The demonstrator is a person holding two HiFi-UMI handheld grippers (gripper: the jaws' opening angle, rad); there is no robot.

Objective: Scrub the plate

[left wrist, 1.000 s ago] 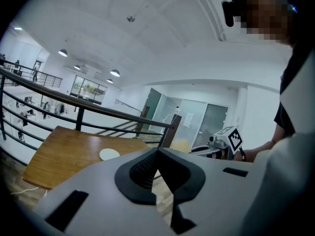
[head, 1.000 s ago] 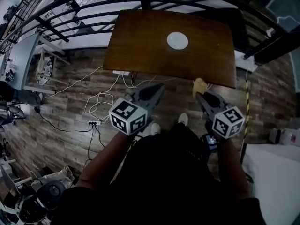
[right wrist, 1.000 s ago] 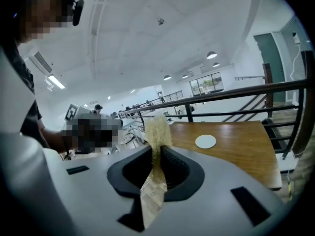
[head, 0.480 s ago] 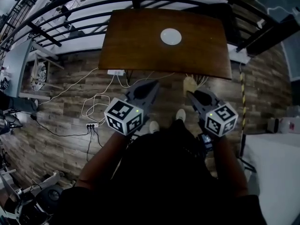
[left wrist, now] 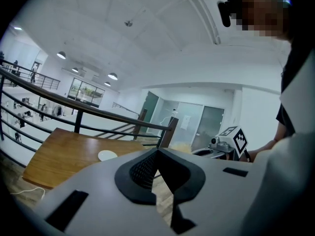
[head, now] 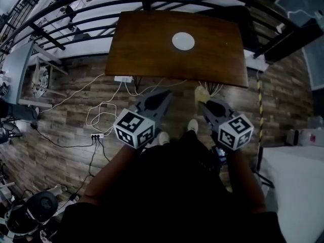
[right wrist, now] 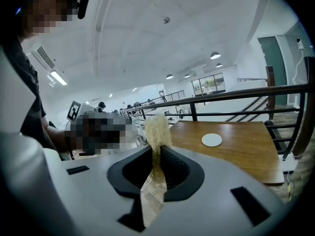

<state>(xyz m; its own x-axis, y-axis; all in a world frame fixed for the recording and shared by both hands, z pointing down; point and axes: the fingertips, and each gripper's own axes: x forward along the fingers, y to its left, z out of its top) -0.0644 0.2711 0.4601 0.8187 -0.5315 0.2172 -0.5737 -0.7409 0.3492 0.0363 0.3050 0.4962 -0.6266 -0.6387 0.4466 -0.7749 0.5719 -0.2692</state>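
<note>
A small white plate (head: 183, 41) lies on the brown wooden table (head: 147, 49), toward its far middle; it also shows as a white disc, the plate (left wrist: 107, 155) and the plate (right wrist: 211, 140), in the two gripper views. My left gripper (head: 167, 96) is shut with nothing between its jaws, held over the floor short of the table's near edge. My right gripper (head: 202, 103) is shut on a pale yellow scrub pad (right wrist: 157, 129), which sticks up from the jaws. In the head view the scrub pad (head: 202, 93) shows beside the right jaw tips.
Black railings (head: 76, 14) run behind and left of the table. White cables and a power strip (head: 98, 134) lie on the wood-plank floor at the left. A white surface (head: 296, 178) stands at the right. The person's shoes (head: 192, 126) are near the table.
Both grippers and the table have shifted slightly left and up in the head view as the head moved. The grips are unchanged.
</note>
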